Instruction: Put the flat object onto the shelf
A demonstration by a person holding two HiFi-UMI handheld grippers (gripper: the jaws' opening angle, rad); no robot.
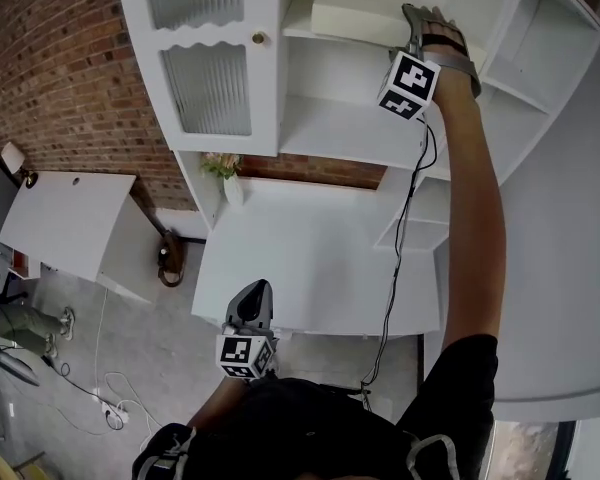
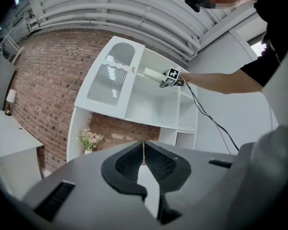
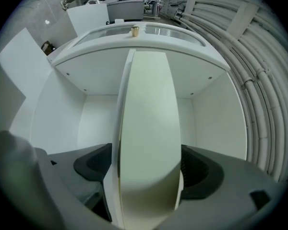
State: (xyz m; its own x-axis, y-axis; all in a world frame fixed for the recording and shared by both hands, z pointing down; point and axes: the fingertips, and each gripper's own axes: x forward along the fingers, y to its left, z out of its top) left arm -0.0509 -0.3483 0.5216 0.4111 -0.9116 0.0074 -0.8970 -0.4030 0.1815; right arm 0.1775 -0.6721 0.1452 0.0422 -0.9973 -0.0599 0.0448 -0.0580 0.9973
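The flat object [image 1: 355, 13] is a pale, slim slab reaching into the top open compartment of the white shelf unit [image 1: 340, 133]. My right gripper [image 1: 414, 18] is raised to that compartment and is shut on the slab's near end. In the right gripper view the flat object [image 3: 146, 128] stands edge-up between the jaws of the right gripper [image 3: 146, 178] and runs toward the compartment's back wall [image 3: 96, 114]. My left gripper [image 1: 254, 298] hangs low by the desk's front edge, shut and holding nothing. In its own view the left gripper [image 2: 144, 150] has its jaws touching.
A cabinet door [image 1: 215, 83] with ribbed glass and a brass knob [image 1: 259, 39] stands left of the open shelves. A small vase of flowers [image 1: 225, 168] sits at the back left of the white desk [image 1: 310, 258]. A black cable [image 1: 395, 268] hangs from the right gripper.
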